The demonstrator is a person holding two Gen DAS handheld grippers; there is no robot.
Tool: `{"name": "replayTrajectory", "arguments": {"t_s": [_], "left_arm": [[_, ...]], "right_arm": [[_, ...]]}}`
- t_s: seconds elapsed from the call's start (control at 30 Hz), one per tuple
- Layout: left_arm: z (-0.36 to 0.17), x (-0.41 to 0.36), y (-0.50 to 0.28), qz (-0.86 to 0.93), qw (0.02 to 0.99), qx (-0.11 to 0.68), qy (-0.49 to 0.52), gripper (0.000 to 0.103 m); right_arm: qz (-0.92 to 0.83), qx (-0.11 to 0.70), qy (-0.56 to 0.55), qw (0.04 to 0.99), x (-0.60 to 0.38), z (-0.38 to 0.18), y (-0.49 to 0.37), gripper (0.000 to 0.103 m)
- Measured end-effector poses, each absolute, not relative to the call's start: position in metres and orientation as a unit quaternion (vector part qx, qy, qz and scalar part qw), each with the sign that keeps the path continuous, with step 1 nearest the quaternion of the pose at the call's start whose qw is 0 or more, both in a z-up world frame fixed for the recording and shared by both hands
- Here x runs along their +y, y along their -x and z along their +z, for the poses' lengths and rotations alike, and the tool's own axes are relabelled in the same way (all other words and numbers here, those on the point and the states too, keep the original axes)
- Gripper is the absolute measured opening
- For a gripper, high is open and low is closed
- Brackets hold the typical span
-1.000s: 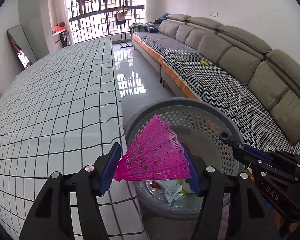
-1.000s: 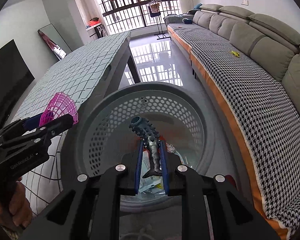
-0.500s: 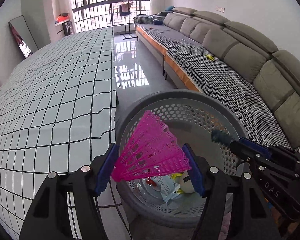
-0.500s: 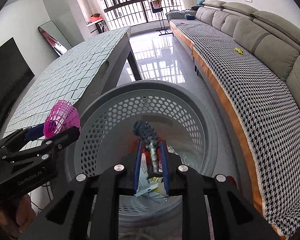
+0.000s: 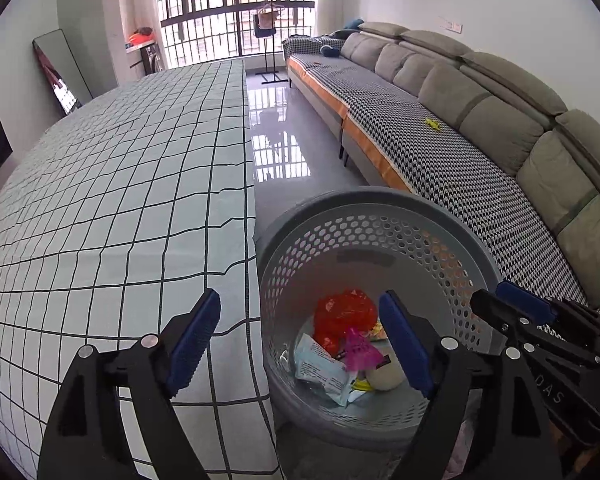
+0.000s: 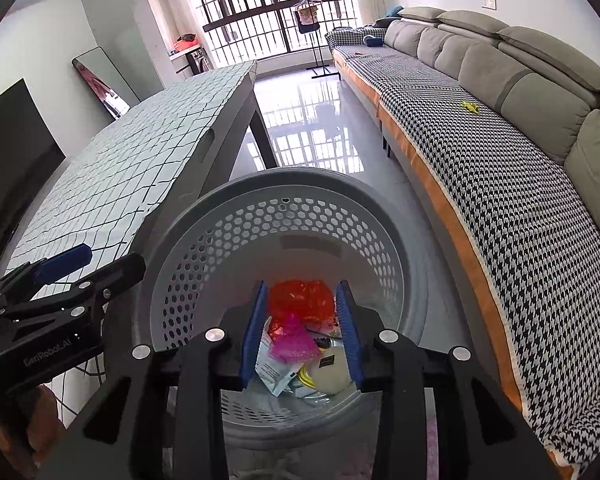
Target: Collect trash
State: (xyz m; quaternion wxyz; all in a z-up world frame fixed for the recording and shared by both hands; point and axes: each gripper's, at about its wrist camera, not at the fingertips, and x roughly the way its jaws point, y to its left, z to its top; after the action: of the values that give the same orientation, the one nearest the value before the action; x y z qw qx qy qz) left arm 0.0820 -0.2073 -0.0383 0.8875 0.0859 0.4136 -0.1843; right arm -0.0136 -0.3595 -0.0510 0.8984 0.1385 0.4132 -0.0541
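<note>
A grey perforated basket (image 5: 476, 240) stands on the floor beside the table; it also shows in the right wrist view (image 6: 168, 280). Inside lie a pink shuttlecock (image 5: 360, 350), also in the right wrist view (image 6: 294, 340), an orange wrapper (image 5: 342, 314), a white packet (image 5: 320, 370) and a pale round item (image 6: 332, 374). My left gripper (image 5: 300, 328) is open and empty over the basket's left rim. My right gripper (image 6: 302, 332) is open and empty above the basket's inside; it also shows at the right in the left wrist view (image 5: 516, 312).
A table with a checked cloth (image 5: 120, 200) runs along the left, touching the basket. A long grey sofa with a houndstooth cover (image 5: 440, 152) lines the right, with a small yellow item (image 5: 432, 123) on it. Glossy floor (image 5: 276, 152) lies between.
My left gripper opened and the pink shuttlecock dropped into the basket. My right gripper opened and let go of the dark spiky piece, which is no longer visible.
</note>
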Motion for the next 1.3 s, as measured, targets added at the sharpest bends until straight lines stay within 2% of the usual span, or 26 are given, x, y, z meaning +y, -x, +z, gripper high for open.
{"name": "replayTrajectory", "arguments": {"t_s": [0.13,0.33,0.93,1.3], "left_arm": [[-0.036,-0.206,-0.080,-0.180,0.889,0.411,-0.088,0.085],[-0.034,-0.205,-0.079,-0.175,0.891,0.409,-0.088,0.085],[-0.027,-0.199,-0.075,-0.160,0.899,0.398,-0.088,0.096],[-0.027,-0.197,-0.074,-0.151,0.899,0.400,-0.092,0.097]], "right_arm": [[-0.056,0.411,-0.139,0.899,-0.358,-0.050,0.016,0.038],[-0.061,0.405,-0.133,0.903,-0.356,-0.047,0.018,0.046],[-0.069,0.400,-0.131,0.904,-0.358,-0.046,0.022,0.050],[-0.071,0.401,-0.132,0.904,-0.359,-0.048,0.024,0.052]]}}
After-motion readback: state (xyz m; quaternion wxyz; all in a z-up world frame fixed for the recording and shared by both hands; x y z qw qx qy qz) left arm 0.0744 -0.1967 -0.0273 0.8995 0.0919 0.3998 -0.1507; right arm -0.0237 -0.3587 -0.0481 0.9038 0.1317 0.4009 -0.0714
